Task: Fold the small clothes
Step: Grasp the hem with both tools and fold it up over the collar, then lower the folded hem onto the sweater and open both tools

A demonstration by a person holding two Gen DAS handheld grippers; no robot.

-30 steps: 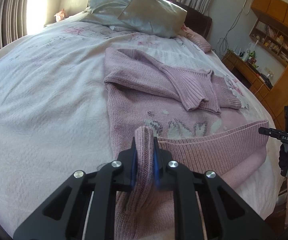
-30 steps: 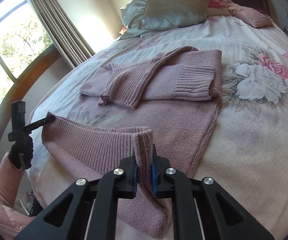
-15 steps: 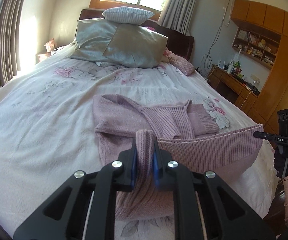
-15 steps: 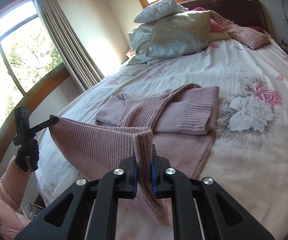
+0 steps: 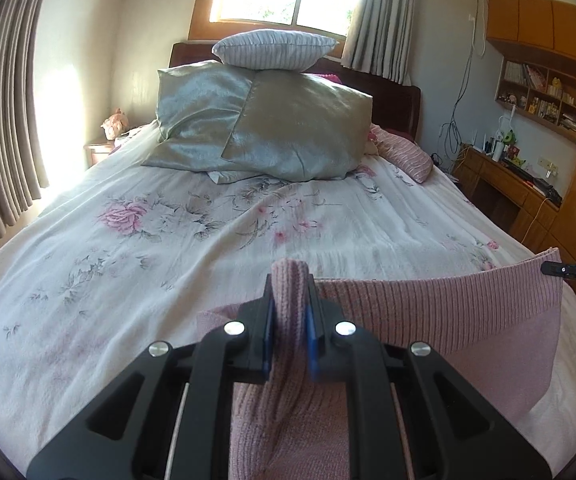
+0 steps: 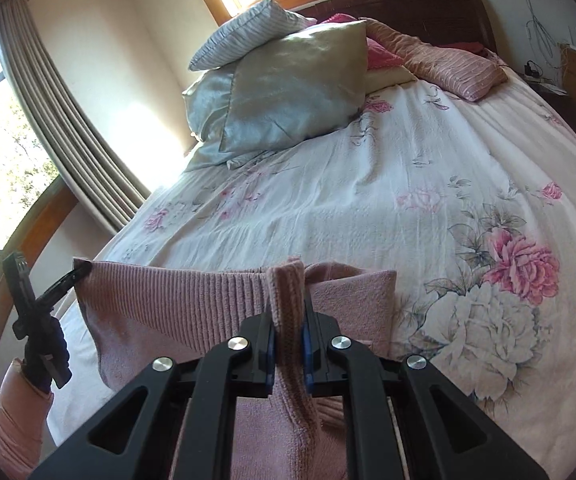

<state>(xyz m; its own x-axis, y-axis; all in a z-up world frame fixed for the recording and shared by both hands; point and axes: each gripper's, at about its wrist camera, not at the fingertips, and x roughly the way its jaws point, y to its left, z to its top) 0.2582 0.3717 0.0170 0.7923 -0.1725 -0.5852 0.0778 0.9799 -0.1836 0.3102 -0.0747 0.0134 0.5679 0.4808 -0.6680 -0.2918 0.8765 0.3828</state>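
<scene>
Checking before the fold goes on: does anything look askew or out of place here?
Nothing stands out. The left gripper and right gripper each pinch a corner of the sweater, its ribbed hem stretched level between them above the bed. The pillows sit stacked at the headboard.

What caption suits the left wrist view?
Left gripper pinches the pink sweater hem, raised above the floral bedspread.

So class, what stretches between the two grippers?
The sweater's ribbed hem spans from the left gripper to the right gripper, each clamped on a corner. Both wrist views show it.
</scene>
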